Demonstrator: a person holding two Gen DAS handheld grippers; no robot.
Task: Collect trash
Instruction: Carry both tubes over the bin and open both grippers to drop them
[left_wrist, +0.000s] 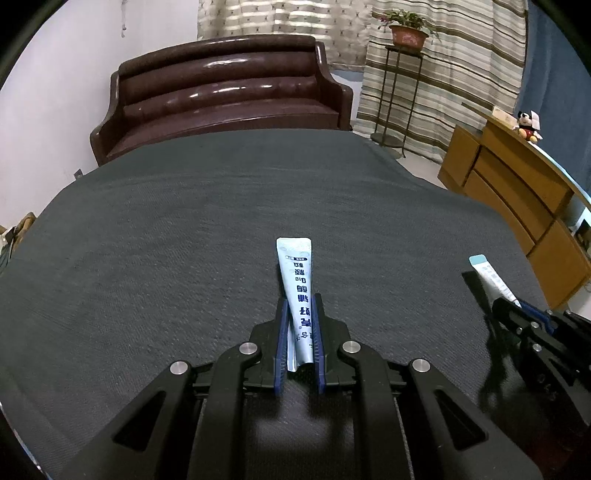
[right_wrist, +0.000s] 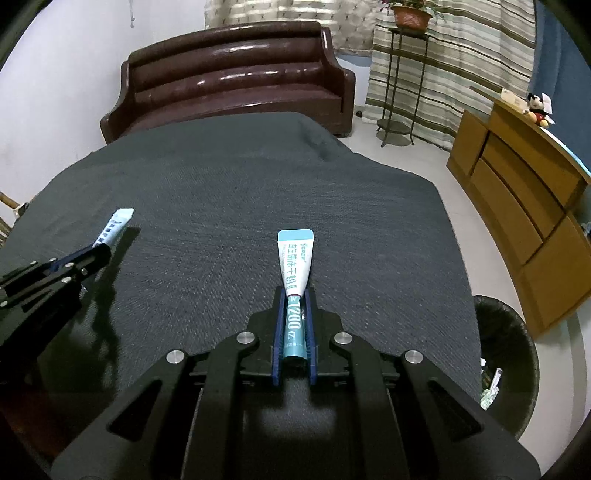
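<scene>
My left gripper (left_wrist: 300, 301) is shut on a pale blue sachet (left_wrist: 297, 273) with dark blue print, which sticks out forward over the dark grey cloth (left_wrist: 184, 229). My right gripper (right_wrist: 294, 293) is shut on a white and teal sachet (right_wrist: 295, 254) the same way. Each view shows the other gripper from the side: the right gripper (left_wrist: 517, 306) with its sachet (left_wrist: 489, 275) at the right edge, the left gripper (right_wrist: 99, 251) with its sachet (right_wrist: 114, 223) at the left. A bin with a black bag (right_wrist: 513, 350) stands on the floor at the lower right, some wrappers inside.
A dark brown leather sofa (left_wrist: 225, 96) stands beyond the cloth-covered table. A metal plant stand (left_wrist: 399, 96) with a potted plant (left_wrist: 406, 31) is at the back right by striped curtains. A wooden cabinet (right_wrist: 524, 206) with a plush toy (right_wrist: 539, 109) runs along the right.
</scene>
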